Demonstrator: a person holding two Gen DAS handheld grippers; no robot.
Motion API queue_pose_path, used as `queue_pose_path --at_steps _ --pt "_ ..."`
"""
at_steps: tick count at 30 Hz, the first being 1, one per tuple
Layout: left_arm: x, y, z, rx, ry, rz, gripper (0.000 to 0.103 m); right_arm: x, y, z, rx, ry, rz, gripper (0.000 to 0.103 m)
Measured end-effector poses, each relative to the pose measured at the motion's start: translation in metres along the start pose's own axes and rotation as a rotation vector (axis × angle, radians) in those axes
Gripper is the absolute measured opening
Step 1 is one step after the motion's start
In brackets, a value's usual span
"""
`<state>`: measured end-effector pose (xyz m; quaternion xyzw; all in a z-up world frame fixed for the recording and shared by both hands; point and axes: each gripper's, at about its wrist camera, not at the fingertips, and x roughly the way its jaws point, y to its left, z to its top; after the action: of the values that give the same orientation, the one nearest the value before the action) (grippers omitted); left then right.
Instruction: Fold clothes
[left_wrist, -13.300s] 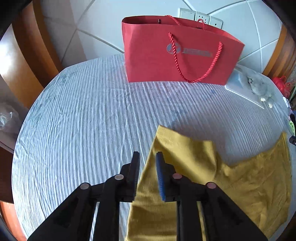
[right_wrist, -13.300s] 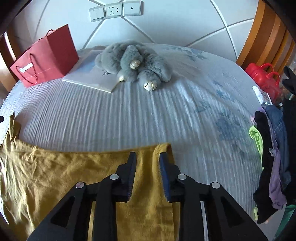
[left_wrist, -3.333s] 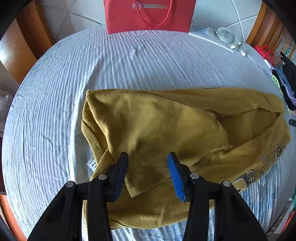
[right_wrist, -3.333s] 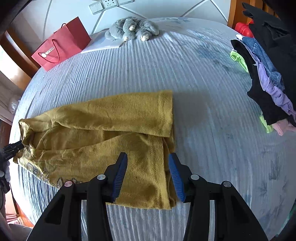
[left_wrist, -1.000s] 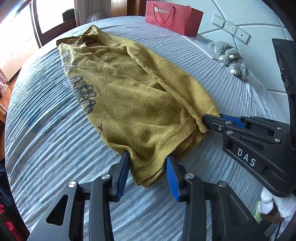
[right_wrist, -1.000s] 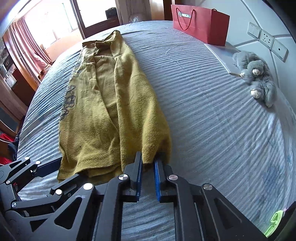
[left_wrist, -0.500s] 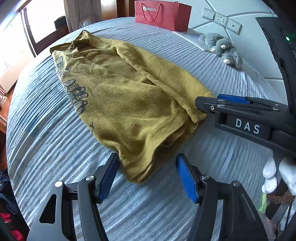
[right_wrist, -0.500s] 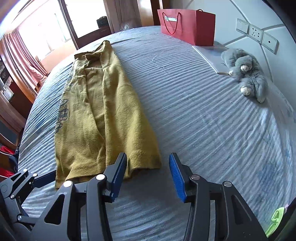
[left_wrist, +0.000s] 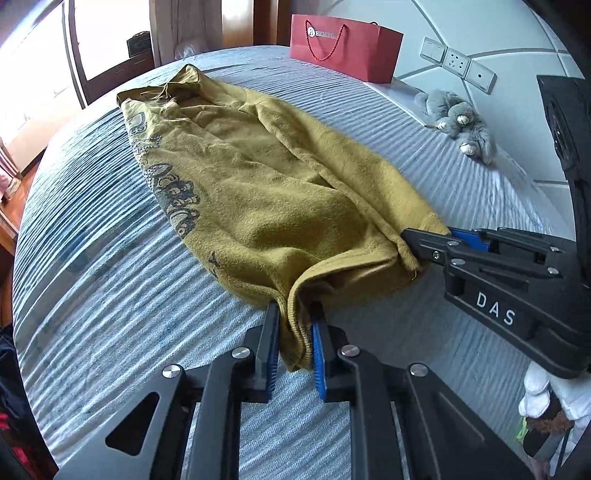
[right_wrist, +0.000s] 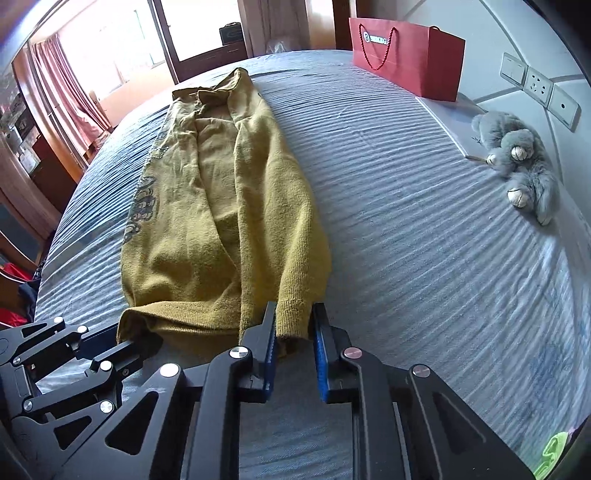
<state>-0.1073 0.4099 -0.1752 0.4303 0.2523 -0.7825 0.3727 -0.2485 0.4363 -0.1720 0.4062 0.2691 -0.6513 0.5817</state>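
A mustard yellow sweater (left_wrist: 258, 184) lies lengthwise on the blue striped bed, folded narrow, with a dark print along its left edge; it also shows in the right wrist view (right_wrist: 221, 206). My left gripper (left_wrist: 293, 325) is shut on the near left hem corner, the fabric bunched between the pads. My right gripper (right_wrist: 293, 325) is closed on the near right hem corner; it also shows from the side in the left wrist view (left_wrist: 424, 240), biting the hem.
A red paper bag (left_wrist: 345, 51) stands at the bed's far end near wall sockets. A grey plush toy (right_wrist: 521, 162) lies on a flat white item at the right. Dark clothes lie at the left edge (left_wrist: 7, 369). Bare bedspread (right_wrist: 424, 221) lies right of the sweater.
Half a second ago both grippers were open just short of the hem. Now both have moved forward and closed on the two near hem corners.
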Motion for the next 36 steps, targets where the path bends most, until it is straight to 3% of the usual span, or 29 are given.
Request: queue_pose_path --at_steps 5,9,14,18,25,29,32,33,34,35,36 --pt "-0.027 0.012 0.005 0.038 -0.054 -0.037 0.012 -0.016 0.000 0.004 0.061 -0.037 0.054 0.015" --pt "-0.057 0.028 0.028 0.078 -0.103 -0.066 0.012 -0.037 0.011 0.025 0.063 -0.087 0.072 0.015" --pt "-0.075 0.071 0.077 0.093 -0.160 -0.080 0.013 -0.051 0.039 0.078 0.014 -0.154 0.079 0.015" --pt "-0.069 0.128 0.133 0.065 -0.179 -0.108 0.013 -0.042 0.068 0.139 -0.021 -0.199 0.080 0.015" --pt "-0.006 0.253 0.264 0.076 -0.190 -0.175 0.013 0.028 0.123 0.287 -0.043 -0.256 0.050 0.015" --pt "0.048 0.309 0.328 0.098 -0.120 -0.186 0.013 0.097 0.143 0.367 -0.019 -0.196 0.033 0.015" --pt "0.095 0.336 0.360 0.099 -0.016 -0.210 0.015 0.132 0.142 0.388 0.035 -0.139 0.019 0.015" --pt "0.108 0.342 0.365 0.100 0.022 -0.222 0.017 0.144 0.142 0.395 0.053 -0.121 0.014 0.015" --pt "0.120 0.349 0.369 0.102 0.053 -0.234 0.030 0.156 0.141 0.403 0.071 -0.102 0.010 0.018" --pt "0.123 0.356 0.371 0.101 0.046 -0.239 0.060 0.167 0.141 0.410 0.089 -0.083 0.005 0.019" --pt "0.126 0.363 0.372 0.100 0.039 -0.244 0.073 0.179 0.141 0.417 0.107 -0.064 0.001 0.020"
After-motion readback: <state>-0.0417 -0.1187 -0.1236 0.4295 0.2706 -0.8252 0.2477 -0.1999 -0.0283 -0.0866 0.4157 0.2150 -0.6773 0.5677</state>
